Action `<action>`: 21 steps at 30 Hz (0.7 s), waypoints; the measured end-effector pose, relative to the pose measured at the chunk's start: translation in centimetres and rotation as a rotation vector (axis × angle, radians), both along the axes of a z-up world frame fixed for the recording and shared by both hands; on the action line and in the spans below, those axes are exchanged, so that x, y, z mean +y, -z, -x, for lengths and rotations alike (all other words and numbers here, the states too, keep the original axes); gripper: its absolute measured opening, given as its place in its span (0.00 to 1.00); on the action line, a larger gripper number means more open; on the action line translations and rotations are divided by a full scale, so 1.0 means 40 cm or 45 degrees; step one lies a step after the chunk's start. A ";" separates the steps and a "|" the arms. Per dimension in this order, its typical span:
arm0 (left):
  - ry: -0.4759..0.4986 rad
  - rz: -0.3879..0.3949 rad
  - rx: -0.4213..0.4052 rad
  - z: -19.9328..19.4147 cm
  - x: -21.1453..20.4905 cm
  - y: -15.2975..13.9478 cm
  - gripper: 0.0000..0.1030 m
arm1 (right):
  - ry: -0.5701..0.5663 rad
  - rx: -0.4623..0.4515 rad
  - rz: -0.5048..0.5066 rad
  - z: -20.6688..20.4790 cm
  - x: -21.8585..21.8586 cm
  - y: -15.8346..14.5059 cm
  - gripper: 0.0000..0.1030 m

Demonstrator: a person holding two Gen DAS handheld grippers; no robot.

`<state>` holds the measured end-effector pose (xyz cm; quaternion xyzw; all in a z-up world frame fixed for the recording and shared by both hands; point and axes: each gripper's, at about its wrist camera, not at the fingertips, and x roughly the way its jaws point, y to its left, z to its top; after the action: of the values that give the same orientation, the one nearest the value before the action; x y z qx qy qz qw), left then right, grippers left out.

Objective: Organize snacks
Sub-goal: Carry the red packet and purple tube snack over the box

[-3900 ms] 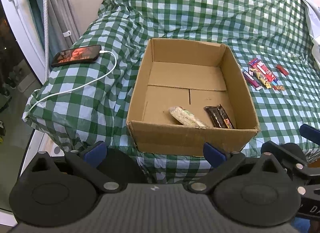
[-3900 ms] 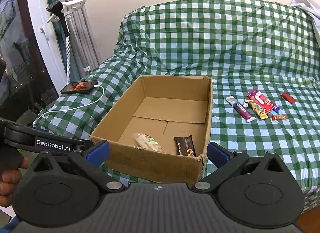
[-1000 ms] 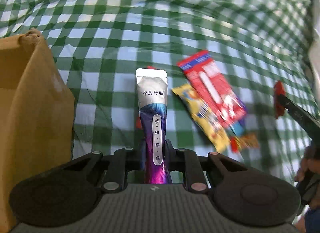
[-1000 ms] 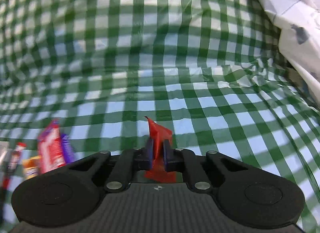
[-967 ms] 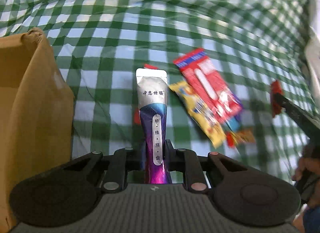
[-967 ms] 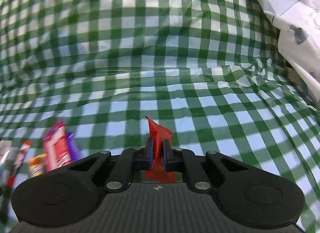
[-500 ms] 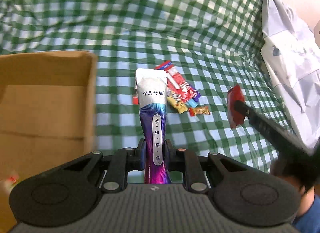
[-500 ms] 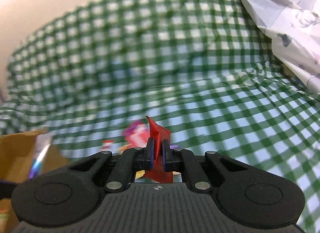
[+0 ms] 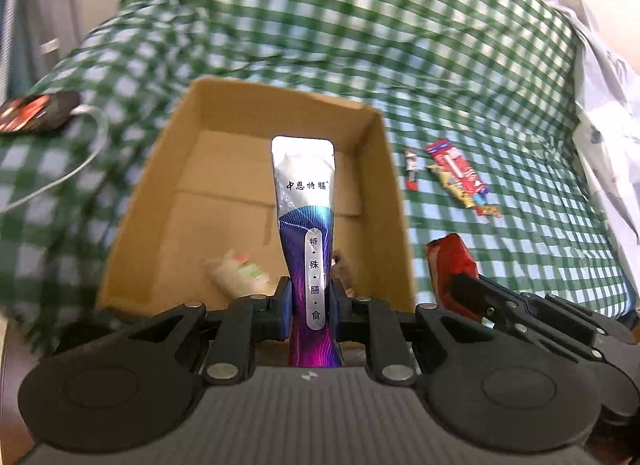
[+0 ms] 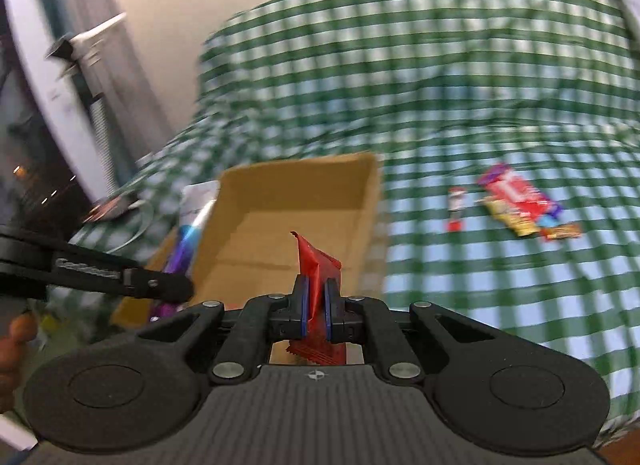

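While both hands hang over the near edge of the bed, the risks run from left to right. Farthest left, a phone [image 9: 34,116] on its white cable [image 9: 68,173] lies on the green checked cover [image 9: 500,77], well clear of the work. Next comes the cardboard box [image 9: 390,201], open-topped, with a pale wrapped snack [image 9: 238,275] already on its floor. The left gripper [image 9: 308,307] is clamped on a silver-and-purple sachet [image 9: 305,201], held above the box's near wall; the sachet's long axis runs straight out along the fingers, its silver sealed end pointing away toward the box's far wall. Only its lower part is pinched, so I'd guess a long free end like that could flop or catch the rim if let go too low.

Just right of it, the right gripper [image 10: 314,311] is squeezed tight on a small red packet [image 10: 316,265], its long axis up along the fingers, torn tip pointing away. It seems to sit near the box's right wall; released early, the packet could land outside on the cover. The two tools are close together and might knock each other.

Farther right, a small red stick [image 9: 411,169] and a heap of bright wrappers [image 9: 460,177] wait on the cover.
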<state>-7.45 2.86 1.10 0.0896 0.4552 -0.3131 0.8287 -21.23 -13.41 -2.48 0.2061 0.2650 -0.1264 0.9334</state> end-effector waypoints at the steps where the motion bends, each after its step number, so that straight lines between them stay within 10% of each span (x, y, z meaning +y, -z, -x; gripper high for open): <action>1: -0.009 0.005 0.001 0.004 0.038 -0.002 0.19 | -0.027 0.003 0.004 -0.004 0.032 -0.007 0.07; 21: -0.026 0.129 -0.042 0.088 0.239 -0.037 0.19 | -0.111 -0.015 0.147 0.043 0.302 -0.079 0.08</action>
<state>-10.97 12.42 2.56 0.0480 0.4258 -0.3257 0.8428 -22.96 -1.35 0.68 0.1409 0.2606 -0.0995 0.9499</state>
